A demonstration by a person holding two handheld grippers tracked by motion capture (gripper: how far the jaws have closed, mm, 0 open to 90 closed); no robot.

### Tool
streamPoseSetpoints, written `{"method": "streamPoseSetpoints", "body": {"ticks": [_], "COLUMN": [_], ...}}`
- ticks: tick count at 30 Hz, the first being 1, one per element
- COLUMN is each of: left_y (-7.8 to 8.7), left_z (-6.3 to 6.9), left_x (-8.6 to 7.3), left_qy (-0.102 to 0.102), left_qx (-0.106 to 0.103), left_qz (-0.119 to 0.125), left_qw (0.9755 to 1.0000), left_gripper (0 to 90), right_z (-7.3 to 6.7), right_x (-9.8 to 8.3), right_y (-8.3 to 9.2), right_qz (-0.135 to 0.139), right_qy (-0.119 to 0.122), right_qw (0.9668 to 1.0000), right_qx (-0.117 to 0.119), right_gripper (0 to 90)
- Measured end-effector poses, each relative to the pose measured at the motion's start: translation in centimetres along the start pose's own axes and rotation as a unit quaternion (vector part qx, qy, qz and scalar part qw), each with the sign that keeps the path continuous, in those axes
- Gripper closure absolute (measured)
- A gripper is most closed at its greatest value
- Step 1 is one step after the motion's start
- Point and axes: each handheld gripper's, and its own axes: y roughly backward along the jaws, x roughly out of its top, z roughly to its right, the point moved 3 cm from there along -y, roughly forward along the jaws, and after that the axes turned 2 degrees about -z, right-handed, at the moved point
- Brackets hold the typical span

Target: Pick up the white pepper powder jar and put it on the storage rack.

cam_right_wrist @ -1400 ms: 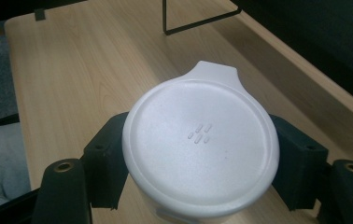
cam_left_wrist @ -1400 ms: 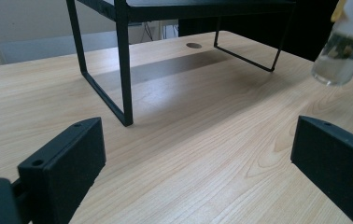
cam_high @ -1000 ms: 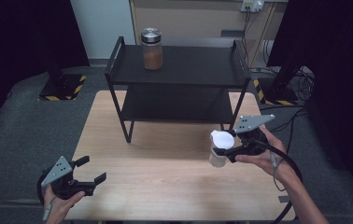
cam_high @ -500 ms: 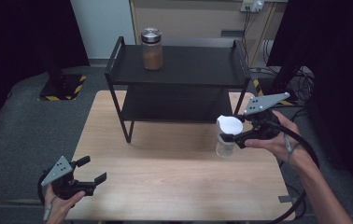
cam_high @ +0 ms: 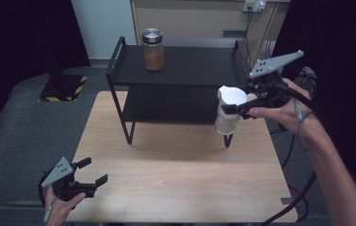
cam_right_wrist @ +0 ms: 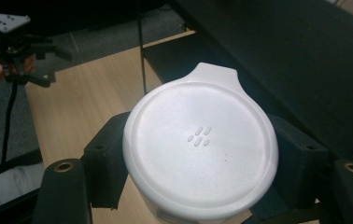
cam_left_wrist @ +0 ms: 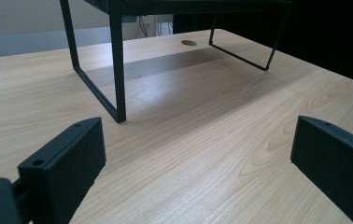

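Note:
My right gripper (cam_high: 230,109) is shut on a clear jar with a white lid (cam_high: 229,109) and holds it in the air beside the right front of the black two-tier shelf (cam_high: 185,66). In the right gripper view the white lid (cam_right_wrist: 200,147) sits between both pads (cam_right_wrist: 107,161), close to the shelf's top board (cam_right_wrist: 296,65). A glass jar of brown powder with a metal lid (cam_high: 153,49) stands on the top tier at the left. My left gripper (cam_high: 91,172) rests open near the table's front left corner, and its pads (cam_left_wrist: 65,163) have nothing between them.
The wooden table (cam_high: 181,174) carries the shelf at its far half. The shelf's front legs (cam_left_wrist: 118,70) stand ahead of the left gripper. Cables hang off the table's right side (cam_high: 303,188). Dark floor and a cabinet lie beyond the table.
The right gripper has lifted the white-lidded jar off the table, up and toward the shelf's top tier. The left gripper has stayed in place.

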Motion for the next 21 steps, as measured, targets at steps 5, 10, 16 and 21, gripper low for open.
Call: {"method": "streamPoseSetpoints", "body": {"ticks": [5, 10, 16, 21], "left_y": [0.0, 0.0, 0.0, 0.0], "left_z": [0.0, 0.0, -0.1, -0.1], "left_x": [0.0, 0.0, 0.0, 0.0], "left_qy": [0.001, 0.001, 0.001, 0.002], "left_qx": [-0.001, -0.001, -0.001, -0.001], "left_qz": [0.0, -0.001, -0.001, -0.002], "left_qw": [1.0, 1.0, 1.0, 1.0], "left_gripper": [2.0, 2.1, 2.1, 2.2], "right_z": [0.2, 0.7, 1.7, 2.6], "right_x": [2.0, 3.6, 5.4, 7.1], "right_y": [0.7, 1.4, 2.0, 2.1], "right_qz": [-0.006, -0.006, 0.005, 0.002], "right_qy": [0.0, -0.007, -0.023, -0.032], "right_qw": [0.9999, 0.9998, 0.9992, 0.9982], "right_qx": [-0.013, -0.019, -0.031, -0.05], "right_gripper": [31.5, 31.5, 31.5, 31.5]}}
